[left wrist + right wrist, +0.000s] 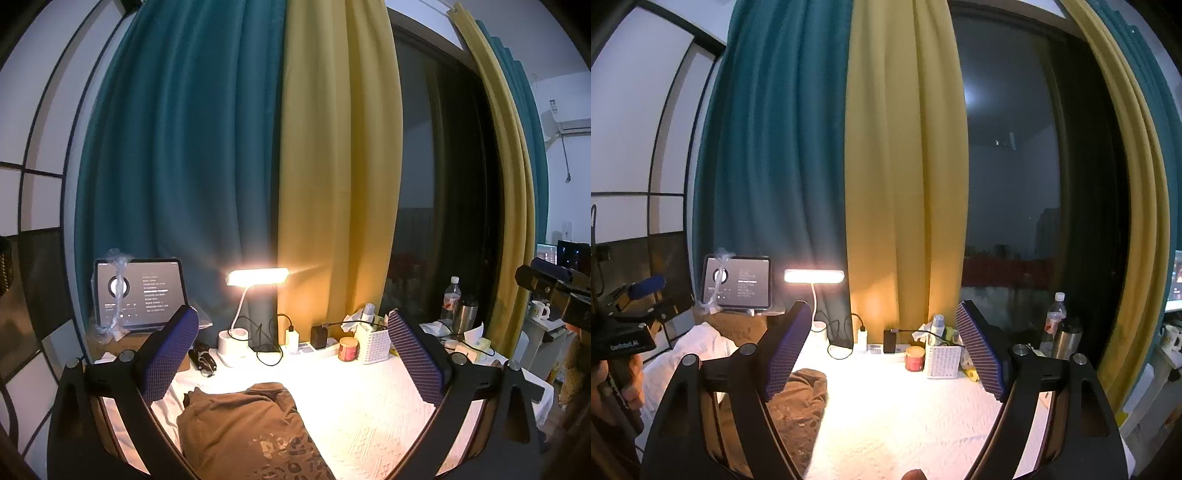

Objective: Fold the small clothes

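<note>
One brown garment (240, 428) lies crumpled on the white cloth (369, 417), below and between the left gripper (295, 354) fingers, its lower part cut off, print unreadable | left gripper spread wide, empty | right gripper (882, 350) likewise apart, garment toward its left finger | beyond: one lit lamp (257, 277), one tablet (140, 291), two bottles (451, 299)

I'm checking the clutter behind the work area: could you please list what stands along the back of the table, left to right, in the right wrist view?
Tablet → desk lamp → white charger → black adapter → red jar → white basket → plastic bottle → steel flask.
</note>
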Tool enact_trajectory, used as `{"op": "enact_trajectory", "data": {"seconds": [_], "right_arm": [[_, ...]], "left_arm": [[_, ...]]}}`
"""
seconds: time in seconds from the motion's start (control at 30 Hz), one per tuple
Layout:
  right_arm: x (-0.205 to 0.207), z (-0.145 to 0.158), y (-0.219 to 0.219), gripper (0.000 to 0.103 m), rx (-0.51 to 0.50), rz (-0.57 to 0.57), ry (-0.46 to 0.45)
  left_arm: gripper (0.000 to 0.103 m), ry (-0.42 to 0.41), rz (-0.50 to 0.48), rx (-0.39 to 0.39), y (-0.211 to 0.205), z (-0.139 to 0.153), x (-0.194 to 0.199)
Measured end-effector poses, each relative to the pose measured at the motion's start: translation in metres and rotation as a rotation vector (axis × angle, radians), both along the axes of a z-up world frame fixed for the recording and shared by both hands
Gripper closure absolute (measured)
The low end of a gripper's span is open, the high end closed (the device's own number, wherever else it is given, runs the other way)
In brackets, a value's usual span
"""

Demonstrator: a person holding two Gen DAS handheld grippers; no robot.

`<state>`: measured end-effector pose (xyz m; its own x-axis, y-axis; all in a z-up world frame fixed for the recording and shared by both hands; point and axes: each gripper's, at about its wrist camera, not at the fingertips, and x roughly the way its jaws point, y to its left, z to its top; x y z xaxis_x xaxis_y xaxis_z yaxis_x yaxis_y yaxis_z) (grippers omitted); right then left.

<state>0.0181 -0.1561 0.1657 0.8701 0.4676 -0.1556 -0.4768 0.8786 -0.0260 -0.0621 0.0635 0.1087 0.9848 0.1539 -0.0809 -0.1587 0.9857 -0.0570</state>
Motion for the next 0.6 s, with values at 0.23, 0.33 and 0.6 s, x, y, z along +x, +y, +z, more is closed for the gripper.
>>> {"op": "enact_trajectory", "data": {"seconds": [0.23, 0.33, 0.6], "right_arm": [[0.008, -0.005, 0.004, 0.02, -0.012, 0.002, 0.02], [0.013, -0.008, 0.006, 0.02, -0.018, 0.004, 0.033], [0.016, -0.011, 0.007, 0.02, -0.028, 0.003, 0.037]], "left_arm": [[0.002, 0.006, -0.001, 0.001, 0.0, -0.001, 0.003], [0.002, 0.011, -0.004, 0.003, 0.0, -0.003, 0.004], [0.002, 0.022, -0.008, 0.004, 0.001, -0.007, 0.01]]}}
